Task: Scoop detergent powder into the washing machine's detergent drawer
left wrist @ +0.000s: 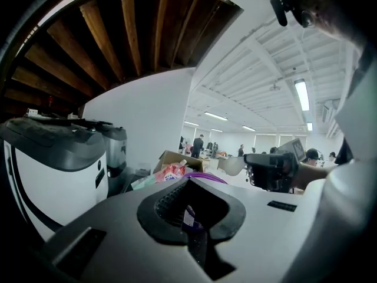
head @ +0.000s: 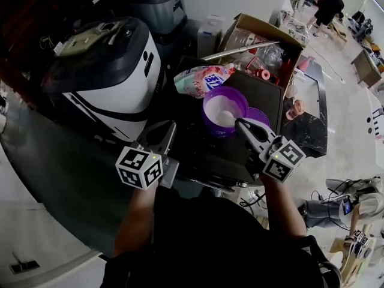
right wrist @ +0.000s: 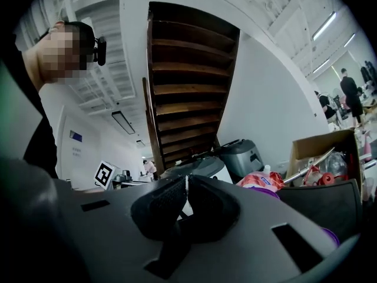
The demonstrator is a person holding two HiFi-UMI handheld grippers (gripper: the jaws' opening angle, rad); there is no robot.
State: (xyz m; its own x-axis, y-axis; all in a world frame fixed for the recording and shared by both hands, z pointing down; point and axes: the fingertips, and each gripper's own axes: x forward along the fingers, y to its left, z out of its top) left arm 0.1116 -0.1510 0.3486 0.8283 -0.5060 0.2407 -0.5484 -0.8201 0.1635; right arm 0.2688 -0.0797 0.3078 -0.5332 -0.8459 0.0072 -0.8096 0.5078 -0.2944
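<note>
Tub position: We find the purple tub upright and uncovered on the dark table, in front of the detergent bag.
Powder: White detergent powder fills the tub's bottom; it looks fine and loose.
Key relation: The right gripper meets the tub's near right rim. Its long axis points across the tub mouth toward the washing machine. The right hand is the nearer one.
Right fingers: Clenched. A thin white strip shows in the seam between them. We judge it may be a scoop handle, but cannot confirm this.
Left fingers: The left gripper rests apart from the tub, on its near left. Its fingers are pressed together and grasp nothing; the tub shows beyond them.
Washing machine: Rounded white body and grey top, left of the tub. We see no detergent drawer in any view.
Materials: The tub is smooth, round plastic; the bag is soft, crinkled film.
Other: A purple disc, probably the lid, lies just right of the tub.
</note>
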